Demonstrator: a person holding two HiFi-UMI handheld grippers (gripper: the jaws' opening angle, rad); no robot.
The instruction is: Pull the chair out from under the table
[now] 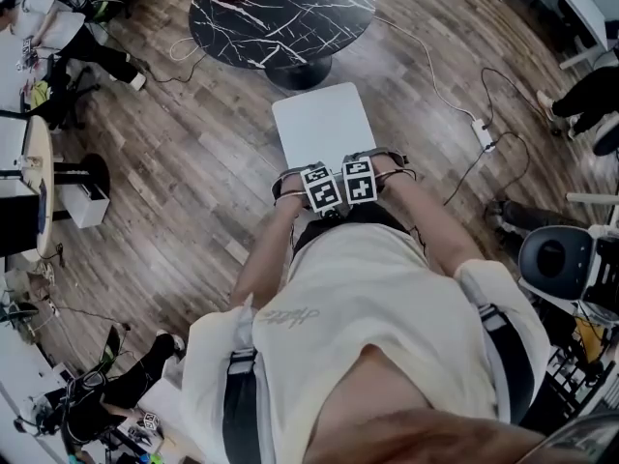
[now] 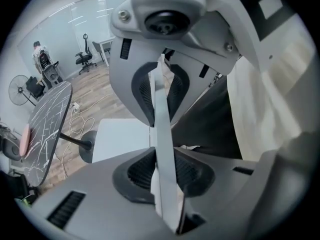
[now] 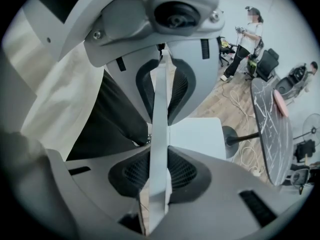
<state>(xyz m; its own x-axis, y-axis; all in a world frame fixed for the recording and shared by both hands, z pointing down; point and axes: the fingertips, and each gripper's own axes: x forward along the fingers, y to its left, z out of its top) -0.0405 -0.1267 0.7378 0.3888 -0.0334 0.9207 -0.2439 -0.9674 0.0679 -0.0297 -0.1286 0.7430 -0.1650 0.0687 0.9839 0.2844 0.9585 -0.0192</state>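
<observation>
Between the person and the round black marble table [image 1: 290,13], near its foot: white chair [image 1: 324,124], thin back panel [image 2: 165,184] on the person's side. Left gripper [image 2: 161,131] and right gripper [image 3: 159,131], side by side, each clamped on the panel's top edge, pads [image 2: 141,170] pressing both faces. Surround: wood floor [image 1: 193,162], white cable [image 1: 435,75].
</observation>
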